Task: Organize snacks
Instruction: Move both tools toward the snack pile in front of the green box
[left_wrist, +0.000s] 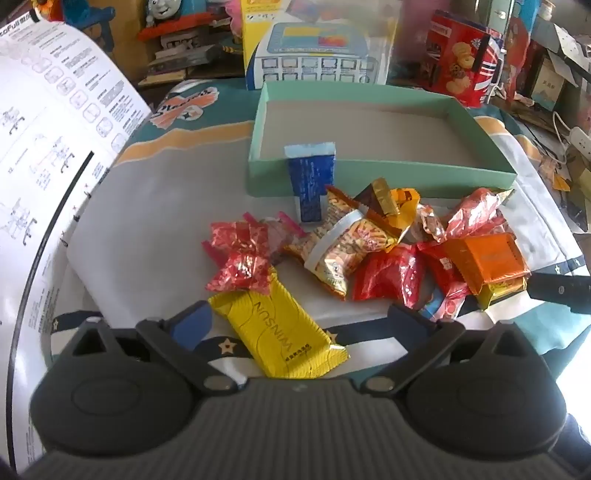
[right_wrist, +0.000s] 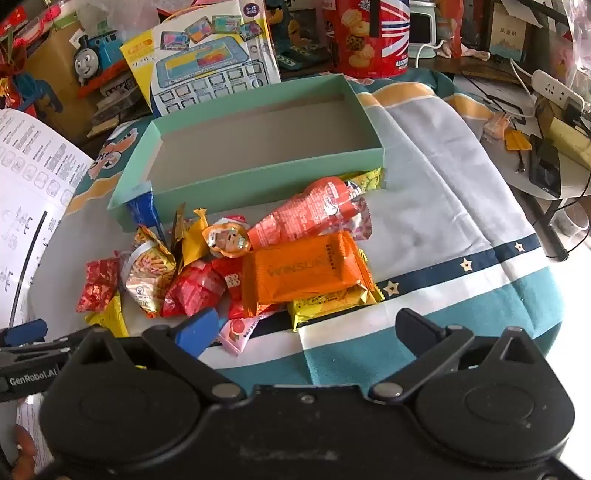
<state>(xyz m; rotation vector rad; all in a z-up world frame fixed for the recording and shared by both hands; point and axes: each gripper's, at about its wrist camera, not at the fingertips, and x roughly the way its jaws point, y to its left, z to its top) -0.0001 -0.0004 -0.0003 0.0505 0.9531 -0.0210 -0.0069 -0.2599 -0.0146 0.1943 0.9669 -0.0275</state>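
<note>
Because nothing is sorted yet, the snacks lie heaped just in front of the empty green box (left_wrist: 380, 173). The left hand-held gripper (left_wrist: 299, 325) hangs spread over the yellow Winsun bar (left_wrist: 277, 332); right of it, the right hand-held gripper (right_wrist: 306, 332), equally spread and empty, faces the orange Winsun pack (right_wrist: 306, 269). A blue packet (left_wrist: 310, 181) leans on the box's near wall, no real obstacle.

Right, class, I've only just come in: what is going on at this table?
A person holds two grippers, both open and empty, over a pile of wrapped snacks. The left gripper is nearest the yellow packet, the right gripper nearest the orange packet. The green box behind is empty.
</note>
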